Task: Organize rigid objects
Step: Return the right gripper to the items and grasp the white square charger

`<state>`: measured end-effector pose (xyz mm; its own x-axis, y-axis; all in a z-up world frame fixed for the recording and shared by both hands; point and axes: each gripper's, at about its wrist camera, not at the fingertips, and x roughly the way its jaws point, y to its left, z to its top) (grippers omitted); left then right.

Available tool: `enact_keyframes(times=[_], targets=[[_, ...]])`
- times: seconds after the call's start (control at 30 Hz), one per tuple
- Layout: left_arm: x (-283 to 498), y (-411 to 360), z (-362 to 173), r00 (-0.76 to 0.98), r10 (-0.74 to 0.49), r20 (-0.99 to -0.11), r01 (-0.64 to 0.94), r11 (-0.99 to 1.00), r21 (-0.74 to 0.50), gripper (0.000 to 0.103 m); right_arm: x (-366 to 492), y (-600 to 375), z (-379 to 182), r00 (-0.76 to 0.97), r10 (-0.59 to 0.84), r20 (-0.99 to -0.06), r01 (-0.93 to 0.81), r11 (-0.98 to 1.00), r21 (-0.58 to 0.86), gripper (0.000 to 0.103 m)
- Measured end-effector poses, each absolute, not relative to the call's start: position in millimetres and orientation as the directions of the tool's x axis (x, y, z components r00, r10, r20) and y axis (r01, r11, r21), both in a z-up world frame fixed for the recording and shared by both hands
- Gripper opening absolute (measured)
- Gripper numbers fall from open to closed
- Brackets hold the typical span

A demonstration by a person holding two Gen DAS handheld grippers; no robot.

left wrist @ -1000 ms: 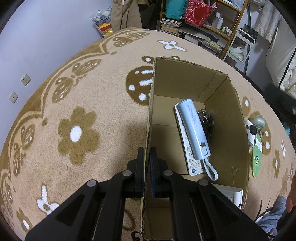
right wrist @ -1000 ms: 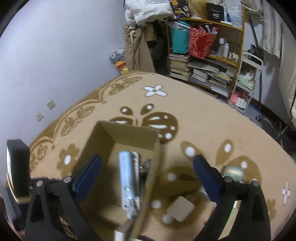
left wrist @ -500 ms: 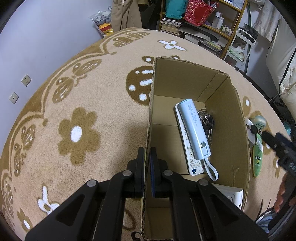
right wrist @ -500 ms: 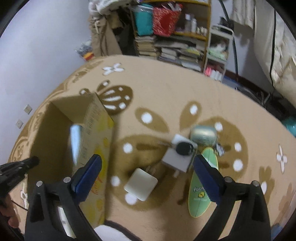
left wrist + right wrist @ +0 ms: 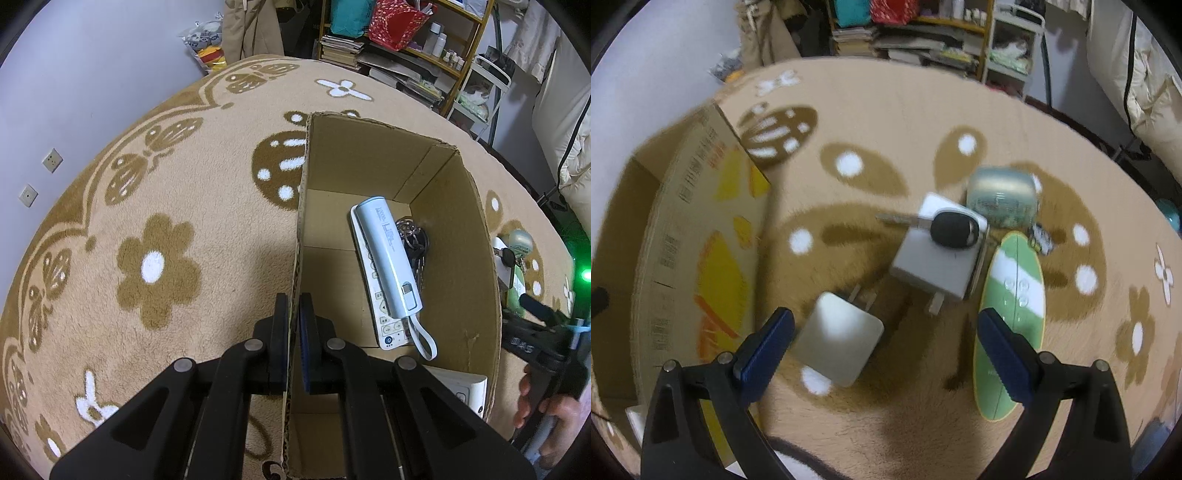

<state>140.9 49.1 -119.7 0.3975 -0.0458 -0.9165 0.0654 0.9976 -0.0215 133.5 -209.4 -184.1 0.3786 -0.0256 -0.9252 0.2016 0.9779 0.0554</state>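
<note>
A cardboard box [image 5: 454, 229] stands open on a beige flower-patterned carpet [image 5: 155, 221], and everything else is placed by it. The left tongs [image 5: 293, 317] are pinched closed on the box's left wall, one finger outside, one inside. In the box lie one white remote control [image 5: 384, 325] and, on top of it, one pale blue power bank [image 5: 391, 258] with a strap; its small print begins with what looks like "1000", the rest too small to read. One bunch of keys [image 5: 415, 243] sits just right of the power bank, and a white item [image 5: 461, 387] shows in the box's near right corner.

On the carpet right of the box, the right tongs [image 5: 884, 354] hang wide apart and empty above the loose things. Two white plug adapters are here: one [image 5: 838, 343] nearest the box, between the fingers, and another [image 5: 934, 266] farther right with one black-headed car key [image 5: 953, 229] lying across it. Beyond that is one rounded pale green case [image 5: 1001, 195], and right of the adapters one green-and-white surfboard-shaped piece [image 5: 1012, 295]. The box's outer side carries yellow and orange graphics with printed characters, blurred past reading.
</note>
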Motion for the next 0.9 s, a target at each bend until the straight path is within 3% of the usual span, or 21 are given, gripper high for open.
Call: enact_keyframes(times=[0.33, 0.5, 0.67, 0.83, 0.9], targets=[[141, 48, -120, 0.395, -0.047, -0.918, 0.064, 0.998, -0.024, 0.005, 134, -217, -207, 0.344, 0.043, -0.938, 0.34, 0.925, 0.167, 0.103], [142, 49, -121, 0.395, -0.043, -0.917, 0.065, 0.998, -0.019, 0.005, 129, -214, -211, 0.355, 0.027, -0.935, 0.342, 0.926, 0.157, 0.103], [142, 48, -121, 0.395, -0.045, -0.918, 0.064, 0.998, -0.021, 0.005, 121, -212, -211, 0.365, 0.058, -0.929, 0.361, 0.911, 0.198, 0.086], [142, 49, -121, 0.395, -0.045, -0.918, 0.063, 0.998, -0.022, 0.005, 119, -201, -207, 0.338, 0.048, -0.94, 0.318, 0.934, 0.162, 0.056], [142, 49, -121, 0.395, -0.046, -0.918, 0.063, 0.998, -0.023, 0.005, 121, -197, -206, 0.342, 0.024, -0.939, 0.302, 0.944, 0.134, 0.052]])
